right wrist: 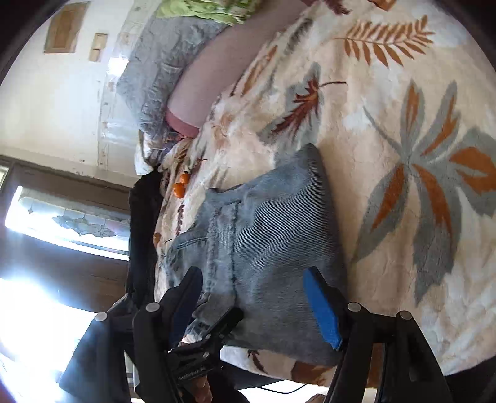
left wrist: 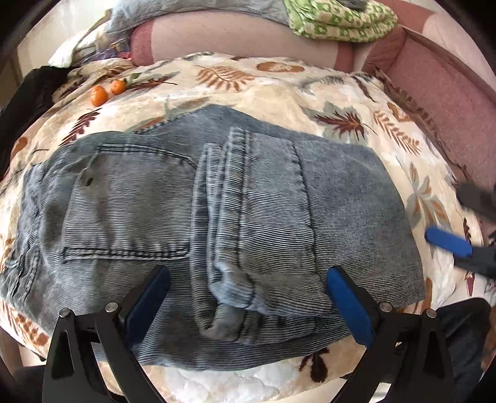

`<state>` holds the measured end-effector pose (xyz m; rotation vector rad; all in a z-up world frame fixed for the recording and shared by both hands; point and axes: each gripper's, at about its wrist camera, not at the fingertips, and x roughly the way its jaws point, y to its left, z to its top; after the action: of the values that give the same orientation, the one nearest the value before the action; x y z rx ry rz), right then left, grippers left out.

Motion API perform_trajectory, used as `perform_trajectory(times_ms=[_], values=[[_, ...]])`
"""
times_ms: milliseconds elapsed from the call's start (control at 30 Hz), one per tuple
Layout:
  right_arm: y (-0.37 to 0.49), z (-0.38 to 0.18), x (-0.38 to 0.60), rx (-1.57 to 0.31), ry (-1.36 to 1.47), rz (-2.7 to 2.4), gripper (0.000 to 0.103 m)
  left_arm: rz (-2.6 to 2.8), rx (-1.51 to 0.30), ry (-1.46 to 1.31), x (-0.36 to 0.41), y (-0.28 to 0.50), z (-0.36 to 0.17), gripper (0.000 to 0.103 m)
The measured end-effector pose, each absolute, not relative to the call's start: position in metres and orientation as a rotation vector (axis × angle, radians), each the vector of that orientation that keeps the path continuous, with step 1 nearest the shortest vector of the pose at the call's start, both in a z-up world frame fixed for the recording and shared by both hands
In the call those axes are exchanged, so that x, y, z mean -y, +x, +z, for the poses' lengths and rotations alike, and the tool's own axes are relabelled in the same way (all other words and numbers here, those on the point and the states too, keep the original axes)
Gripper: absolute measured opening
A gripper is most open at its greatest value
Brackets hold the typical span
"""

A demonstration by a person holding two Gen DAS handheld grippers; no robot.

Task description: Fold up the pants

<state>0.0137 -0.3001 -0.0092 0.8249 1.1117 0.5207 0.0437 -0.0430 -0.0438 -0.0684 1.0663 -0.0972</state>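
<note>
Grey-blue corduroy pants (left wrist: 217,217) lie folded into a compact rectangle on a leaf-patterned blanket (left wrist: 279,86), with the leg hems doubled over on top near the front. My left gripper (left wrist: 248,297) is open above the pants' near edge and holds nothing. My right gripper (right wrist: 254,303) is open and empty, rolled on its side over the pants (right wrist: 263,241) at their right end. It shows at the right edge of the left wrist view (left wrist: 449,241), clear of the cloth.
Two tangerines (left wrist: 105,91) lie on the blanket at the far left beside a dark garment (left wrist: 31,99). Pink cushions (left wrist: 241,40) and a folded green blanket (left wrist: 338,18) line the back. A pink sofa arm (left wrist: 443,108) borders the right.
</note>
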Motion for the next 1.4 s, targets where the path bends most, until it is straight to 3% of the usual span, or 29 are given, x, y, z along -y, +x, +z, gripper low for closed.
perform_trajectory(times_ms=[100, 133, 333, 467, 867, 1000, 1400], values=[[0.005, -0.047, 0.287, -1.238, 0.76, 0.487, 0.077, -0.096, -1.067, -0.097, 0.038, 0.041, -0.042, 0.1], [0.003, -0.05, 0.29, -1.188, 0.779, 0.496, 0.076, -0.087, -1.061, -0.092, 0.037, 0.038, -0.04, 0.1], [-0.006, -0.028, 0.292, -1.134, 0.735, 0.499, 0.076, -0.05, -0.992, -0.088, 0.024, 0.032, -0.024, 0.1], [-0.008, -0.04, 0.287, -1.157, 0.705, 0.495, 0.076, -0.011, -1.087, -0.072, 0.018, 0.045, -0.051, 0.1], [-0.006, -0.007, 0.28, -1.137, 0.617, 0.499, 0.077, -0.013, -1.043, -0.051, 0.02, 0.044, -0.051, 0.101], [-0.001, -0.036, 0.277, -1.246, 0.597, 0.438, 0.081, -0.022, -1.035, -0.051, 0.021, 0.043, -0.051, 0.101], [0.06, 0.019, 0.268, -1.15, 0.578, 0.456, 0.081, -0.042, -1.006, -0.052, 0.02, 0.04, -0.051, 0.101]])
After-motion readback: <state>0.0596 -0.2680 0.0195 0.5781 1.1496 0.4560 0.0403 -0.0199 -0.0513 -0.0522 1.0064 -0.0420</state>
